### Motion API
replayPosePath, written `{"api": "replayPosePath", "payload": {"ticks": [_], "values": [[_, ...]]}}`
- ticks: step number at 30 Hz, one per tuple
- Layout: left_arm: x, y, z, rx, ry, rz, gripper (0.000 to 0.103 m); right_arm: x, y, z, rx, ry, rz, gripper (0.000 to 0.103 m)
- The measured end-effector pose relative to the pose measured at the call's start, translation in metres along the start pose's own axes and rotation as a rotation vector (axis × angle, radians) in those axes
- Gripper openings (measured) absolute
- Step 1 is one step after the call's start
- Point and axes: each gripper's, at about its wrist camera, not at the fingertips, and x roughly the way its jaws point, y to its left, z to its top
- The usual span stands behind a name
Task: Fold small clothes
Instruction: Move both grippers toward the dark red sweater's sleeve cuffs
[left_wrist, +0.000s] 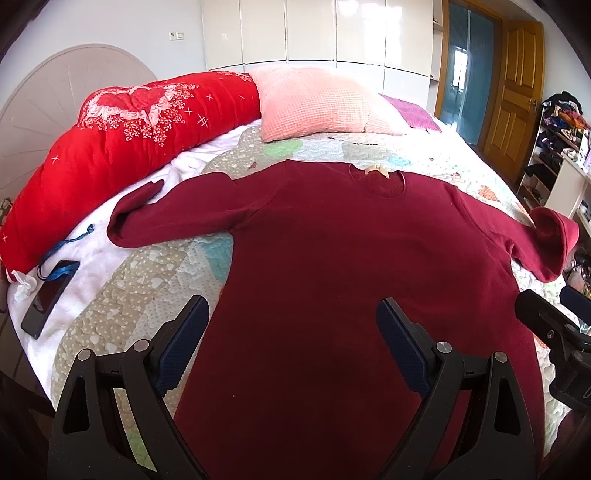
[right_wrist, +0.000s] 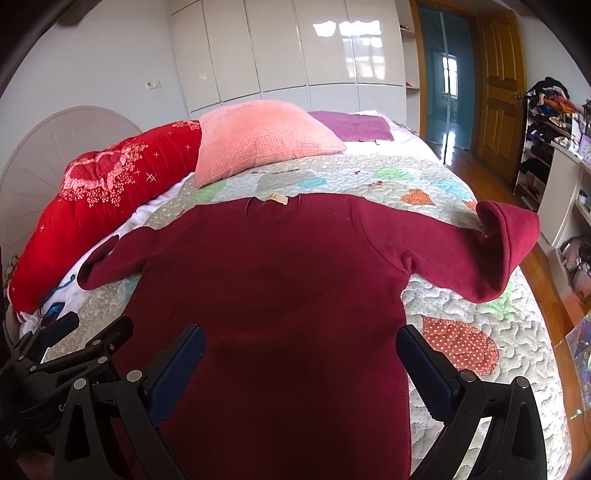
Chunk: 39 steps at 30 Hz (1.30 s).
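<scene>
Maroon sweater (left_wrist: 351, 258) flat, collar away, hem nearest.

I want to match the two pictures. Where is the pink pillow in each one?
Left wrist view: the pink pillow is at top centre, beyond the sweater's collar, right of the red quilt.
Right wrist view: the pillow is upper left of centre, again beyond the collar, with the quilt on its left.
Shared landmark: the tan collar label, just in front of the pillow in both.
</scene>
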Motion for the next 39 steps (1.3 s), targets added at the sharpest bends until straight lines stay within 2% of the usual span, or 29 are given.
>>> {"api": "replayPosePath", "payload": {"ticks": [12,39], "values": [[0.011,0.002,0.001,-0.009,0.017,0.000,0.092,0.009,0.002,0.002,0.007,0.006,0.002,0.102],[0.058,0.010,0.006,-0.022,0.076,0.013,0.092,0.062,0.018,0.012,-0.023,0.091,-0.006,0.102]]}}
